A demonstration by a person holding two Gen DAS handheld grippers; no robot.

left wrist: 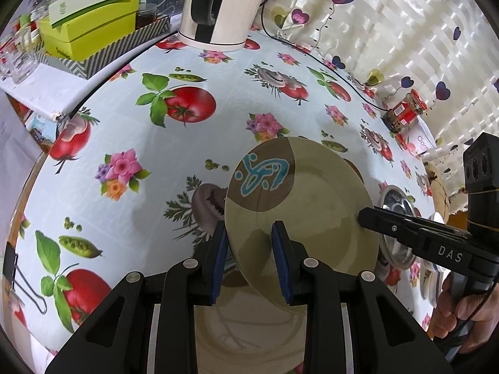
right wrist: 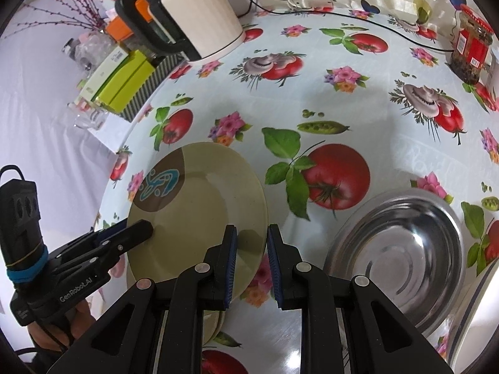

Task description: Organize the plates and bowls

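A beige plate with a brown patch and a blue pattern is held above the table between both grippers. My left gripper is shut on the plate's near-left rim, one pad over the face and one outside the edge. My right gripper is shut on the opposite rim of the plate. Each gripper also shows in the other view: the right gripper and the left gripper. A second beige plate lies under the held one. A steel bowl sits to the right.
A white kettle with a black handle stands at the back, its cord trailing along the curtain. A red-lidded jar is at the back right. Green boxes sit in a striped tray beyond the table's left edge. A person's hand grips the right handle.
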